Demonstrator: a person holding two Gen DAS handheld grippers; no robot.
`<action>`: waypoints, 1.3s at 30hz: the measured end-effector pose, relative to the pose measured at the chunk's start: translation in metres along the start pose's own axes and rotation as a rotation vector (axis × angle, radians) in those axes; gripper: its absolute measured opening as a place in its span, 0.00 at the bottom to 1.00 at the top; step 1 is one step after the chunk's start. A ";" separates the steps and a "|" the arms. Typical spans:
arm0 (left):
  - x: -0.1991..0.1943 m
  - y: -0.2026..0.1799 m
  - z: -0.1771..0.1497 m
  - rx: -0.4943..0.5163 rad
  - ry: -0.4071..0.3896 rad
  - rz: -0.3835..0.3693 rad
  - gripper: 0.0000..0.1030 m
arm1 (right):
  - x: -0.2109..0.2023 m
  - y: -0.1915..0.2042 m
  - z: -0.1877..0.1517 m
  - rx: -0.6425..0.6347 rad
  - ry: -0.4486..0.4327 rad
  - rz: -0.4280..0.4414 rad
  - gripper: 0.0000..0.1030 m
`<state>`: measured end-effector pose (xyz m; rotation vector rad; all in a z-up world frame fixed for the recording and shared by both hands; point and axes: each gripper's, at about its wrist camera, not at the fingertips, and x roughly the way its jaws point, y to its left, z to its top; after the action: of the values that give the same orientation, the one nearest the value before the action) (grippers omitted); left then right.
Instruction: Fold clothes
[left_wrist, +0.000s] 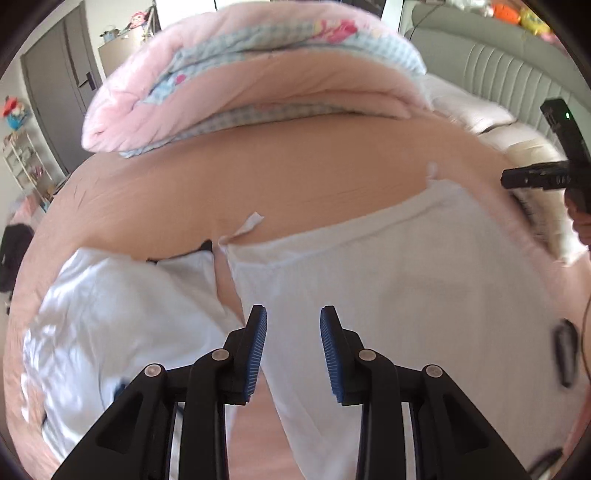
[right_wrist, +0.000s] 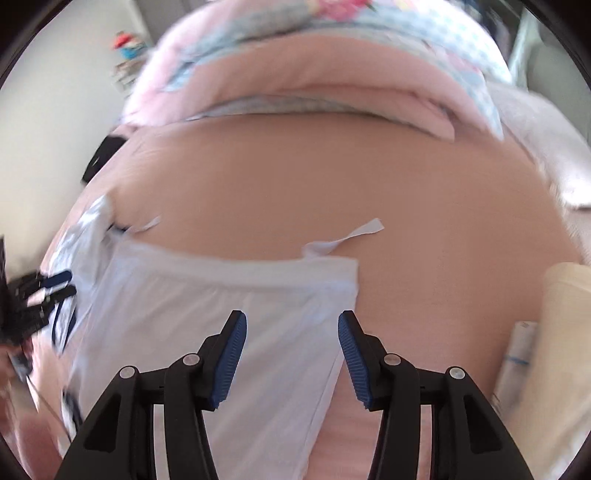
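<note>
Left gripper (left_wrist: 293, 347): blue fingers (left_wrist: 258, 332) set well apart, nothing between them. It hovers over the left edge of a white garment (left_wrist: 388, 288) spread on the bed (left_wrist: 258, 184). Right gripper (right_wrist: 292, 354): fingers (right_wrist: 232, 343) also wide apart and empty, over the garment's (right_wrist: 207, 314) right edge, where the cloth ends and the pink sheet (right_wrist: 369, 184) shows. Both views are blurred, so whether either gripper touches the cloth cannot be told.

The garment lies flat, waistband away from the grippers, with two ties (right_wrist: 364, 229) trailing onto the sheet. A second, crumpled white piece (left_wrist: 110, 295) sits just beside it to the left. A folded quilt (left_wrist: 258, 74) lies further back.

Risks, as I judge them: closing near the edges could pinch the sheet along with the cloth, or catch only one layer, so the fold comes out skewed. The left gripper could also snag the crumpled piece. Loose ties may end up outside the fold.
</note>
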<state>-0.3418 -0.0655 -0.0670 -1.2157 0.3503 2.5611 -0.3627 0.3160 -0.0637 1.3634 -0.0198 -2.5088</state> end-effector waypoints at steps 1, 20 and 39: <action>-0.017 -0.005 -0.006 0.005 -0.022 0.009 0.27 | -0.016 0.005 -0.007 -0.007 -0.015 0.017 0.51; -0.074 -0.106 -0.158 -0.093 0.186 -0.012 0.39 | -0.050 0.144 -0.255 0.030 0.109 -0.114 0.51; -0.090 -0.139 -0.192 -0.099 0.071 -0.043 0.39 | -0.074 0.146 -0.270 0.041 0.030 -0.122 0.58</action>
<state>-0.1009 -0.0144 -0.1283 -1.3368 0.2117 2.5302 -0.0671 0.2285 -0.1305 1.4598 0.0186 -2.6006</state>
